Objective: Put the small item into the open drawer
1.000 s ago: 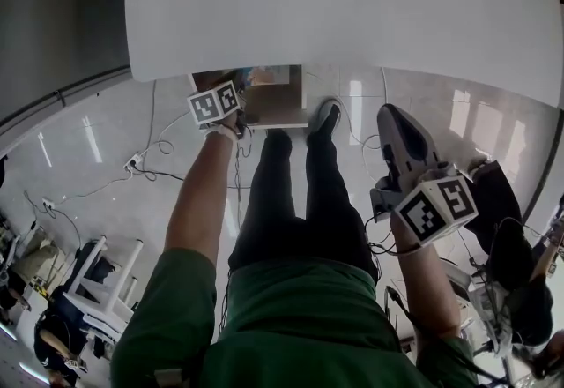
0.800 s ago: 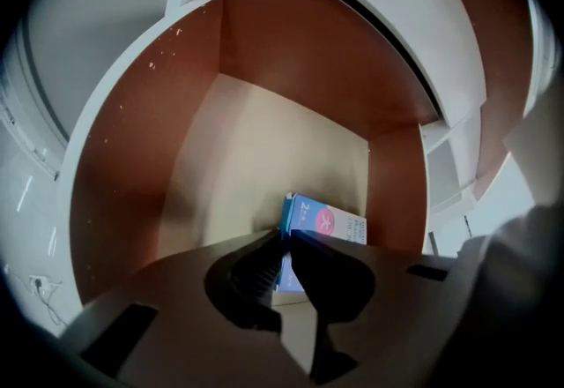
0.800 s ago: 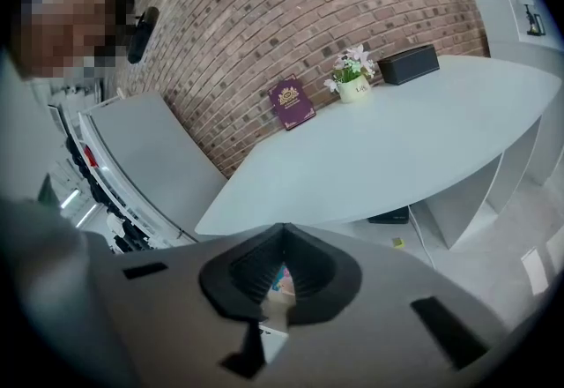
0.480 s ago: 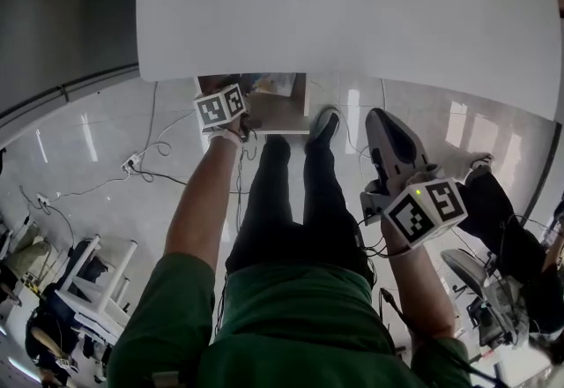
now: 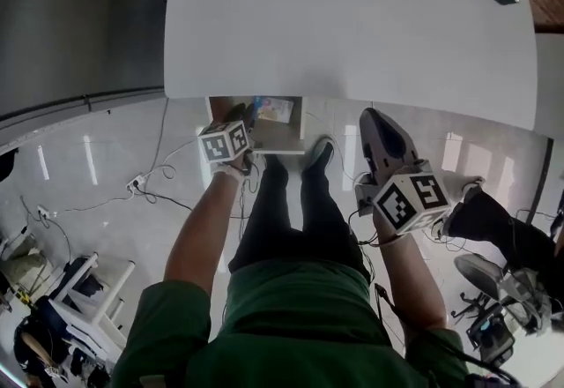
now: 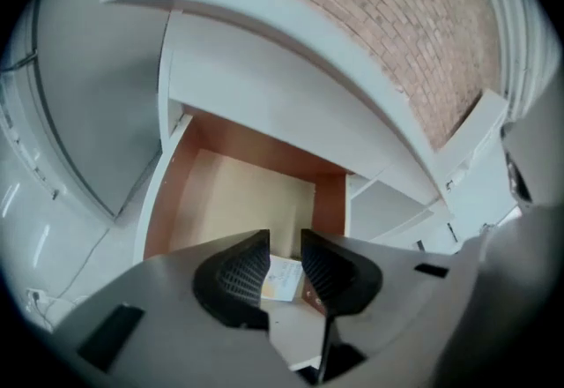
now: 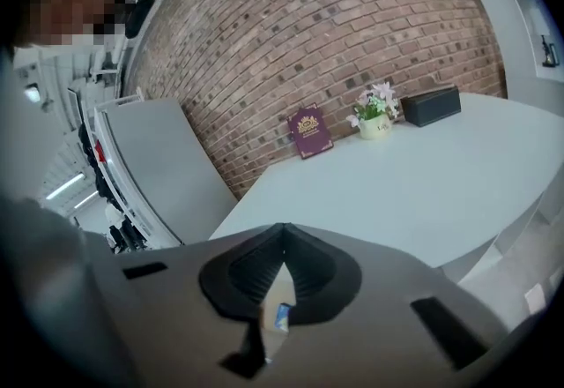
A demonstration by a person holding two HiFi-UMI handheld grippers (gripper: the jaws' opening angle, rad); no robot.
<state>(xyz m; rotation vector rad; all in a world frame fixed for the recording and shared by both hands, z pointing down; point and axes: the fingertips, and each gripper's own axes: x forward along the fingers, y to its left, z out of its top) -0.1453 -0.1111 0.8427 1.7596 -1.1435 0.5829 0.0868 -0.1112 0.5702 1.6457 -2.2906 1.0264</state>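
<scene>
The open drawer (image 5: 280, 146) sticks out from under the white table (image 5: 352, 25). The small item (image 5: 275, 108), a pale packet with blue and orange print, lies on the drawer's floor. My left gripper (image 5: 240, 116) hangs over the drawer's front left corner. In the left gripper view its jaws (image 6: 284, 241) stand apart and are closing, with nothing pressed between them. The small item (image 6: 284, 279) shows through the gap, down on the wooden drawer floor (image 6: 238, 201). My right gripper (image 5: 372, 119) is held to the right of the drawer, jaws together (image 7: 284, 250) and holding nothing.
The person's legs and a shoe (image 5: 322, 152) stand just in front of the drawer. Cables (image 5: 150, 183) trail over the tiled floor at the left. A red book (image 7: 308, 130), a flower pot (image 7: 374, 117) and a black box (image 7: 429, 104) sit at the table's far edge by a brick wall.
The left gripper stays at the drawer's front left corner, and the small item now shows plainly on the drawer floor. The right gripper has drifted slightly left.
</scene>
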